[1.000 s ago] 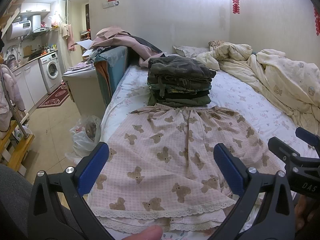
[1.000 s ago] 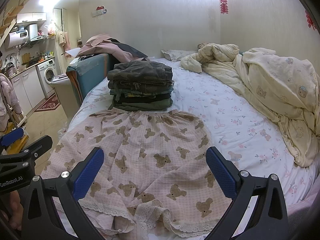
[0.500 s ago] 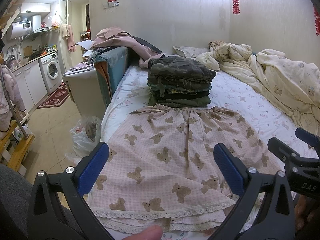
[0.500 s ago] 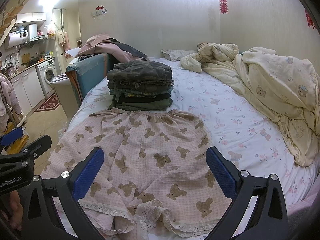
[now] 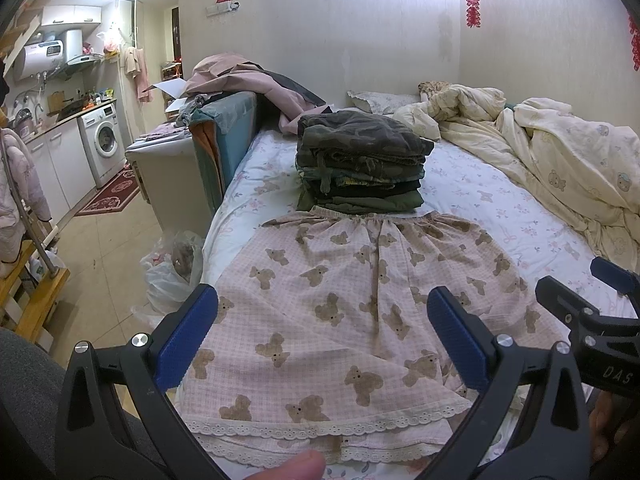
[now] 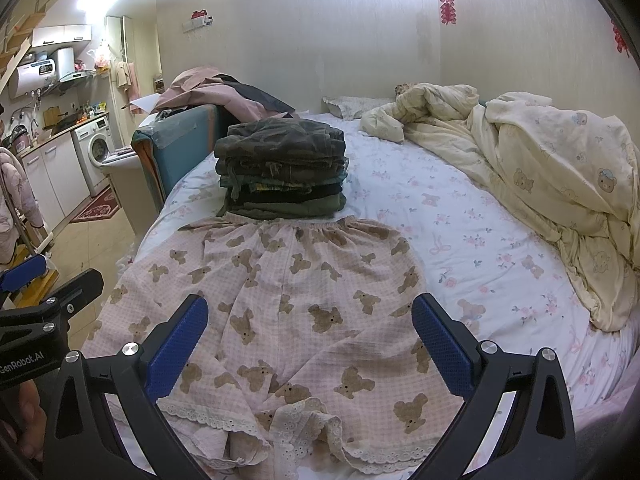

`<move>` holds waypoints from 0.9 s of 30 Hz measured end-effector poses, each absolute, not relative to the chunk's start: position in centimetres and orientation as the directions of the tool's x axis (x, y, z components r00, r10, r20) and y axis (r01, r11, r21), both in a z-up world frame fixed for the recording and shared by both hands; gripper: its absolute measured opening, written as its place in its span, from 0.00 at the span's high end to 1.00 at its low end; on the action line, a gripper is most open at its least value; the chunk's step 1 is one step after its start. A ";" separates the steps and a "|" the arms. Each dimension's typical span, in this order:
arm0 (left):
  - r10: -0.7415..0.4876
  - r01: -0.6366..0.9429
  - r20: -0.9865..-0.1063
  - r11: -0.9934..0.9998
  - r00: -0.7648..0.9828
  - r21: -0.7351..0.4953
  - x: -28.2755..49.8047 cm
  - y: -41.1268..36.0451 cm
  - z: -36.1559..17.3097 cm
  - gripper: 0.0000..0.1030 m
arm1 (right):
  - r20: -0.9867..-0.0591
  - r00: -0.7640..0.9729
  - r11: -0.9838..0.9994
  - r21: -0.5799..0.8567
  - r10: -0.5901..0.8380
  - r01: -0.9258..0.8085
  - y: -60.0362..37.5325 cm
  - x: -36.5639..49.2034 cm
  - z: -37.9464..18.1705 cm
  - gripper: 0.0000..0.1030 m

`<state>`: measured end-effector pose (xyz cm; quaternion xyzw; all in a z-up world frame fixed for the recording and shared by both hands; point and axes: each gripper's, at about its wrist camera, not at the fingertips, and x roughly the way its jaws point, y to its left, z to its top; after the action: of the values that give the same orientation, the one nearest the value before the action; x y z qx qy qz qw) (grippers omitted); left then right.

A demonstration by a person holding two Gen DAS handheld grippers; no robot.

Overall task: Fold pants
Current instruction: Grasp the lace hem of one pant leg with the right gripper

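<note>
Left wrist view shows the pink bear-print pants (image 5: pixel 348 320) spread flat across the near end of the bed (image 5: pixel 500 208), waistband away from the camera and lace-trimmed leg hems along the near edge. The left claw (image 5: pixel 322 344) hovers above the hems with its blue pads spread wide, holding nothing; a fingertip shows at the bottom of the frame. The right claw (image 5: pixel 600 292) enters from the right side, beside the pants' right edge, and it too is spread.

Touching the waistband on its far side stands a stack of folded dark clothes (image 5: pixel 360 168), toward the bed's left edge. A rumpled cream duvet (image 5: pixel 560 152) is heaped along the right edge and far corner.

From the right wrist view, the right claw (image 6: pixel 310 344) hangs open over the near hems, where the lace of one leg (image 6: pixel 304 416) is bunched and turned up rather than lying flat. A washing machine (image 6: pixel 98 148) stands in the kitchen area beyond the bed's left edge.
</note>
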<state>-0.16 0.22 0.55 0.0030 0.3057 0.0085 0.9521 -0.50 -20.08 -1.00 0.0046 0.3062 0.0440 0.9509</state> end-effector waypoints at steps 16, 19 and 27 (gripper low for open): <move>0.031 -0.042 -0.662 0.999 0.749 -0.001 1.5 -0.2 -0.4 0.00 | -0.771 0.569 0.925 0.377 0.286 0.045 -25.2 -0.4 -8.2 0.00; 0.005 -0.045 -0.689 0.998 0.724 -0.040 2.0 -0.2 -0.5 0.00 | -0.772 0.476 0.801 0.563 0.422 0.203 -27.5 -0.8 -12.5 0.00; -0.064 -0.010 -0.728 0.995 0.683 -0.097 3.6 -2.2 -0.7 0.00 | -0.695 0.397 0.499 0.713 0.600 0.493 -30.2 -2.3 -19.5 0.06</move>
<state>3.61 -2.16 -0.70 -0.0463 0.3981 -0.0149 0.9160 -2.27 -30.25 -19.52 0.4988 0.5477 0.0400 0.6706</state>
